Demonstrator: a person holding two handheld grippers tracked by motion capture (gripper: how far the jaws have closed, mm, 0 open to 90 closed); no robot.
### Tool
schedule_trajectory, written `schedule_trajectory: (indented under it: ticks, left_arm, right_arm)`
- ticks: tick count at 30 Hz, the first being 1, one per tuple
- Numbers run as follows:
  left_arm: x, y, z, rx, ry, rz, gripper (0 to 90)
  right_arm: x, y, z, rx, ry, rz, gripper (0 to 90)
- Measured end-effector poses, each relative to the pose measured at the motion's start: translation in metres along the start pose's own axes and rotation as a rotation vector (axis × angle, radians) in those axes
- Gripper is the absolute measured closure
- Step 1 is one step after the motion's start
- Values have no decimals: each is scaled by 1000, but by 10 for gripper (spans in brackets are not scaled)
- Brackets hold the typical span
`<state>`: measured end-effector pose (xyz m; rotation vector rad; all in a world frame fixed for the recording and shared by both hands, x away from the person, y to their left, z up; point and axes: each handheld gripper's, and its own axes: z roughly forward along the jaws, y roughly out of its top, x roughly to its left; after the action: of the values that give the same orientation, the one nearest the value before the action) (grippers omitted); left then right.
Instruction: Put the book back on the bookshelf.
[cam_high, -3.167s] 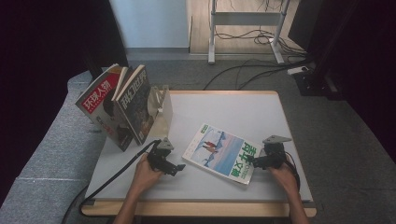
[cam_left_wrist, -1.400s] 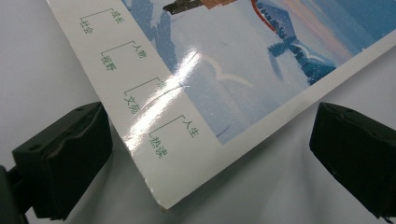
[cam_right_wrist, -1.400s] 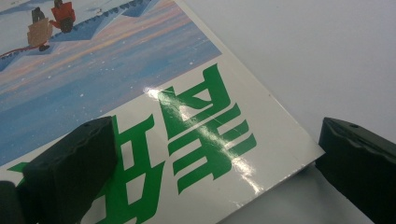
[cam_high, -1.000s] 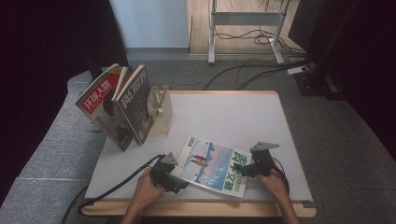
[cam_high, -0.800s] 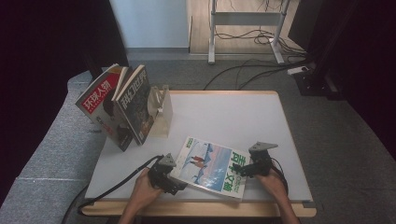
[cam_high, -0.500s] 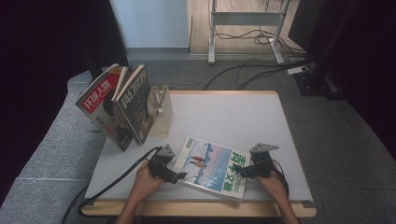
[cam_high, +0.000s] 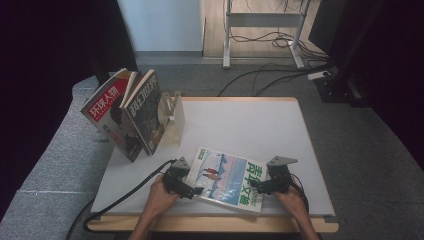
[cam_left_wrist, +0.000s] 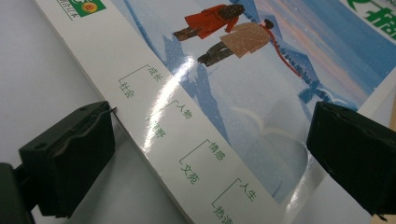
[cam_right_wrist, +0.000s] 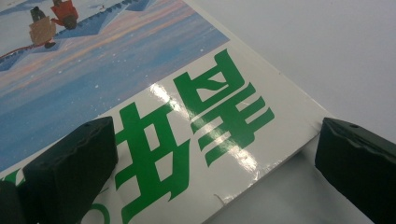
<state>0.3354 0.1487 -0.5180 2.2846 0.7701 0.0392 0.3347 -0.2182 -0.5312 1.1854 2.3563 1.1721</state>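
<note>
Your magazine (cam_high: 227, 179) lies flat on the white desk (cam_high: 250, 125), toward the 6 o'clock edge of it, turned a little so its long side runs from 10 o'clock down to 4 o'clock. Your left hand-held gripper (cam_high: 186, 186) sits at the magazine's 9 o'clock side, its jaws spread wide apart; in the left gripper view (cam_left_wrist: 205, 154) one jaw rests over bare desk just beside the white spine strip and the other stands over the far corner of the blue cover, with nothing clamped. Your right hand-held gripper (cam_high: 261, 186) sits at the magazine's 3 o'clock side, also with jaws apart; in the right gripper view (cam_right_wrist: 215, 158) one jaw hangs above the large green title lettering and the other over bare desk past the cover's edge. Whether either gripper touches the paper, you cannot tell. At 10 o'clock on the desk a clear stand (cam_high: 172, 120) props up two more magazines: one with a red title band (cam_high: 104, 107) and a darker one (cam_high: 145, 115) leaning beside it. A black cable (cam_high: 125, 197) trails from your left gripper toward 7 o'clock.
</note>
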Motion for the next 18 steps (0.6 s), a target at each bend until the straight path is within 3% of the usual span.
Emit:
schedule_trajectory:
  ticks: [11,14,18]
  left_arm:
    - [-19,-6,-11,31,27,61,0]
    - [-13,-4,-12,22,23,74,0]
    - [5,3,-11,-23,81,71,0]
  right_arm:
    - [-6,21,20,31,38,-42,0]
    - [-6,21,20,26,41,-46,0]
    - [-5,20,19,20,35,-54,9]
